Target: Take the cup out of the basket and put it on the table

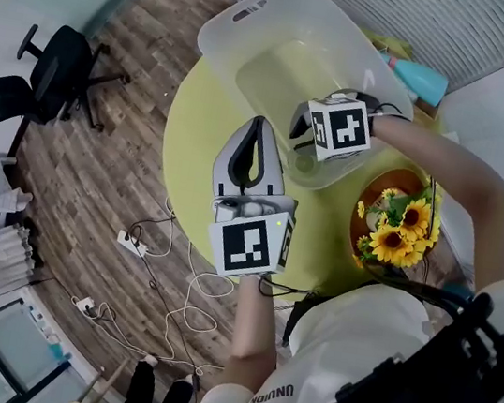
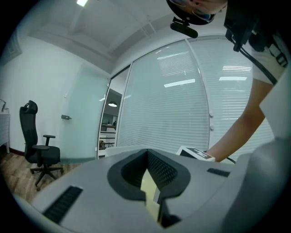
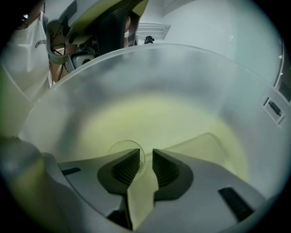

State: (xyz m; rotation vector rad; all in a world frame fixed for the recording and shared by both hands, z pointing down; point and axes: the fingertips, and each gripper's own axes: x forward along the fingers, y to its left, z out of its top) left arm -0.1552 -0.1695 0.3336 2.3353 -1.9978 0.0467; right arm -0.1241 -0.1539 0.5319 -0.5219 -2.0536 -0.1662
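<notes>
The translucent white plastic basket point(image 1: 229, 45) stands on the round yellow-green worktop point(image 1: 194, 120), its open top facing up. The right hand-held gripper point(image 3: 145, 157) is reached down inside it. In the right gripper view the jaws are drawn to a narrow gap. The small clear plastic cup point(image 3: 123, 146) sits low against the basket floor, with its round rim showing just above one jaw. One edge of the cup runs into the gap, so the jaws look pinched on its thin wall rather than around its whole body. That suits a light, see-through cup deep in a tub. Gripping the wall from above needs little room, and it keeps the hand-held gripper off the basket's sides.

The left hand-held gripper point(image 1: 259, 126) is held above the worktop just outside the basket's near wall. Its jaws are closed tip to tip with nothing between them. It is probably parked there to stay out of the way, or to steady the basket if it shifts.

The cup is not yet out of the basket. A bunch of yellow sunflowers point(image 1: 399, 229) takes up the worktop beside the person's right arm. The bare yellow-green patch near the left hand-held gripper therefore looks like the easier landing spot. The main risk I see is the cup slipping or buckling in such a thin pinch as it is lifted over the rim.
</notes>
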